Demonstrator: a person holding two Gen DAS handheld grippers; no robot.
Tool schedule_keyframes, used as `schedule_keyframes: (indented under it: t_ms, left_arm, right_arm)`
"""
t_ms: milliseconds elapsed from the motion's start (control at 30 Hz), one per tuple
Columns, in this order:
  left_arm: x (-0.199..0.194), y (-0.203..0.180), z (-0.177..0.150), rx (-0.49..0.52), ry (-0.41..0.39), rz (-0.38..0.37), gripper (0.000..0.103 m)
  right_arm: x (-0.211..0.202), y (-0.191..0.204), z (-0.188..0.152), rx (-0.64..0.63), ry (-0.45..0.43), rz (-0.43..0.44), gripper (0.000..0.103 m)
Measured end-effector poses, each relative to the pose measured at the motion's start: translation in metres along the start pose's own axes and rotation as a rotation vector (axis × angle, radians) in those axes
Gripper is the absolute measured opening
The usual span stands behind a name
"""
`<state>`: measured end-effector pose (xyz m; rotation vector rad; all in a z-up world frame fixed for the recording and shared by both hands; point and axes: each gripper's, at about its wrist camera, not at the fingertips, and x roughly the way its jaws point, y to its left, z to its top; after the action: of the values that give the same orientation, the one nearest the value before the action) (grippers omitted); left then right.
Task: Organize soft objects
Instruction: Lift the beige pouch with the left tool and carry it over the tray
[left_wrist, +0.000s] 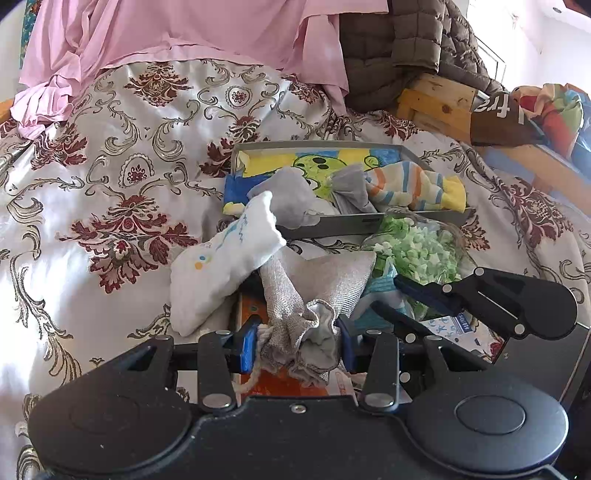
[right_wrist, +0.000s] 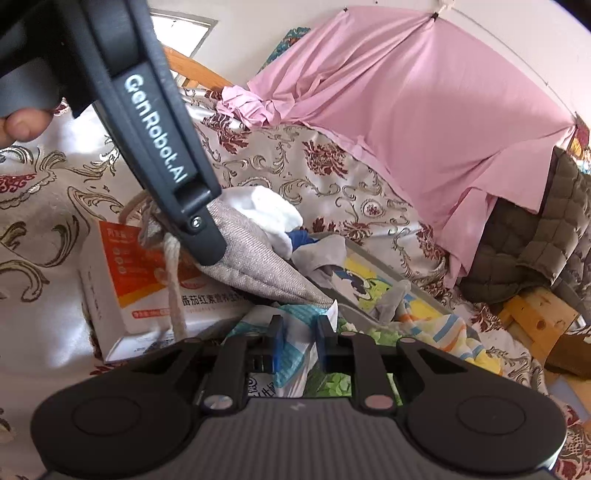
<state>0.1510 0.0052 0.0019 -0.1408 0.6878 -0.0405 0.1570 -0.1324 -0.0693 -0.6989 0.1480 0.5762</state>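
My left gripper (left_wrist: 298, 343) is shut on the gathered neck of a grey drawstring pouch (left_wrist: 317, 280), which also shows in the right wrist view (right_wrist: 255, 258). A white stuffed sock (left_wrist: 221, 266) leans against the pouch. A grey tray (left_wrist: 332, 223) holds a cartoon cloth, grey socks (left_wrist: 291, 195) and a striped sock (left_wrist: 406, 184). My right gripper (right_wrist: 298, 339) is shut on a white and blue plastic packet (right_wrist: 295, 354); it also shows in the left wrist view (left_wrist: 391, 299) over a bag of green bits (left_wrist: 417, 251).
An orange and white carton (right_wrist: 140, 291) lies under the pouch on the patterned bedspread (left_wrist: 110, 184). A pink sheet (right_wrist: 424, 92) and a brown quilted jacket (left_wrist: 399, 48) hang behind. Wooden blocks (left_wrist: 436, 99) sit at the right.
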Motion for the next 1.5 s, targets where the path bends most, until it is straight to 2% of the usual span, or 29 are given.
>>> schedule_keyframes:
  t_ms: [300, 500, 833, 1000, 1233, 1367, 1500]
  left_arm:
    - [-0.019, -0.001, 0.003, -0.017, -0.067, 0.012, 0.042]
    - [-0.033, -0.011, 0.009, 0.01, -0.111, -0.009, 0.042]
    - [-0.039, -0.024, 0.052, 0.041, -0.214, -0.029, 0.042]
    - [-0.016, -0.028, 0.087, 0.039, -0.254, 0.0, 0.042]
    - [0.045, -0.034, 0.137, 0.049, -0.283, 0.014, 0.042]
    - [0.083, -0.035, 0.154, 0.058, -0.266, 0.015, 0.042]
    - [0.119, -0.033, 0.163, 0.062, -0.223, 0.022, 0.042]
  right_arm:
    - [-0.018, 0.001, 0.005, -0.03, -0.046, -0.06, 0.018]
    - [-0.03, -0.008, 0.01, -0.029, -0.081, -0.117, 0.018]
    - [-0.017, -0.053, 0.02, 0.054, -0.136, -0.229, 0.018]
    - [0.01, -0.095, 0.027, 0.111, -0.14, -0.254, 0.018]
    - [0.066, -0.159, 0.028, 0.252, -0.068, -0.216, 0.018]
    - [0.091, -0.184, 0.021, 0.35, 0.003, -0.177, 0.018]
    - [0.108, -0.195, 0.015, 0.374, 0.065, -0.155, 0.018]
